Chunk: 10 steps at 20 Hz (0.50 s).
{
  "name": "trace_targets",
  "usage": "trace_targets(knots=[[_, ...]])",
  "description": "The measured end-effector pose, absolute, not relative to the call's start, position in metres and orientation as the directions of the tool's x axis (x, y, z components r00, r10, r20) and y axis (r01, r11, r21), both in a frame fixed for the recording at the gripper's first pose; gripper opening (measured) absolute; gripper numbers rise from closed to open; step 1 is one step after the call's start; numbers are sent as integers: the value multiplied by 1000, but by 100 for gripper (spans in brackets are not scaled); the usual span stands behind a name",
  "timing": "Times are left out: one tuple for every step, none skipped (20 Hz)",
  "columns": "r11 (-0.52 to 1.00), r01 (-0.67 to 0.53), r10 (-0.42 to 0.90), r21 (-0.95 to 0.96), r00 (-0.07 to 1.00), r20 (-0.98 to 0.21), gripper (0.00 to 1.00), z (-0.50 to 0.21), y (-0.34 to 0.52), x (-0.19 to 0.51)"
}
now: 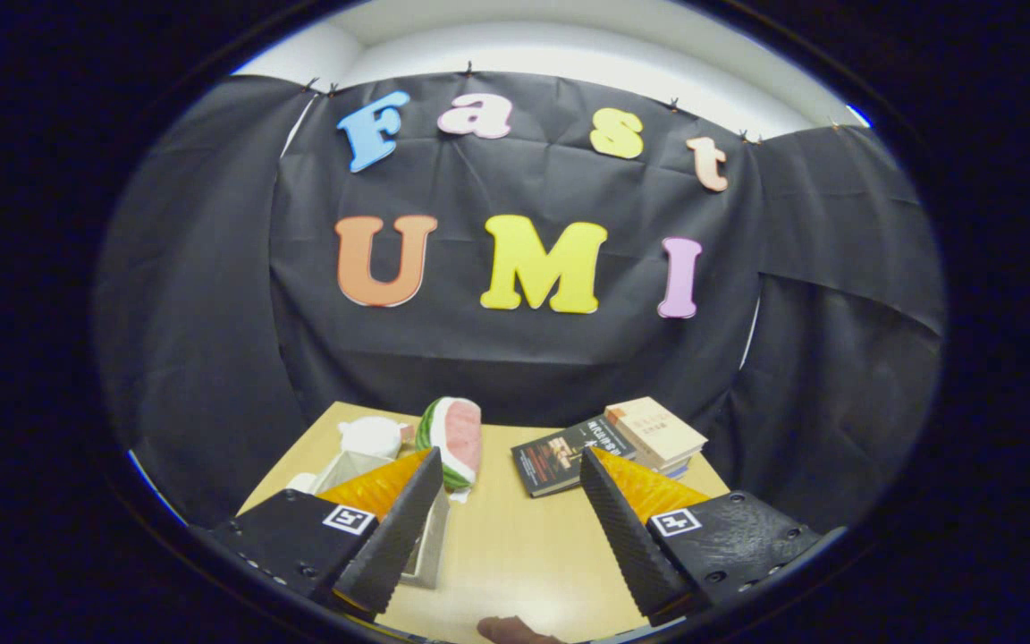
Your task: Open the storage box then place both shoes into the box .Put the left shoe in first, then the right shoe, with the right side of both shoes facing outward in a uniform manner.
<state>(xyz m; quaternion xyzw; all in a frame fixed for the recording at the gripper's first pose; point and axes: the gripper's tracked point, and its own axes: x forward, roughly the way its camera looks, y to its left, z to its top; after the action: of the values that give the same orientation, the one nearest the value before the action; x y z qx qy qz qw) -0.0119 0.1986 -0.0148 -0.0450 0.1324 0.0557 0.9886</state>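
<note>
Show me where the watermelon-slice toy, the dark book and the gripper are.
Watermelon-slice toy (459,440), gripper view, on its pink face.
Dark book (556,459), gripper view, on its cover.
Gripper (510,461), gripper view, midway between the open fingertips.

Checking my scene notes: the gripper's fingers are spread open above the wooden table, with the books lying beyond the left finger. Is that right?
Not quite. In the gripper view the books lie beyond the right finger, not the left. The rest holds: the gripper is open, fingers spread with nothing between them, above the wooden table.
</note>
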Motion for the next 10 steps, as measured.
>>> trace_targets(knots=[[992,-108,90,-62,966,-243,96,-9,182,-14],[994,-100,87,-49,973,-215,96,-3,169,-17],[994,-102,95,-28,976,-195,96,1,158,-20],[994,-107,104,-7,978,-179,96,4,151,-25],[994,-109,109,7,981,-163,96,8,141,-28],[995,-104,104,10,984,-144,96,14,132,-30],[995,-97,97,8,986,-134,96,16,124,-31],[995,-98,98,7,988,-120,96,19,118,-34],[995,-101,101,9,988,-115,96,19,115,-36],[994,-109,109,11,988,-109,96,20,113,-40]])
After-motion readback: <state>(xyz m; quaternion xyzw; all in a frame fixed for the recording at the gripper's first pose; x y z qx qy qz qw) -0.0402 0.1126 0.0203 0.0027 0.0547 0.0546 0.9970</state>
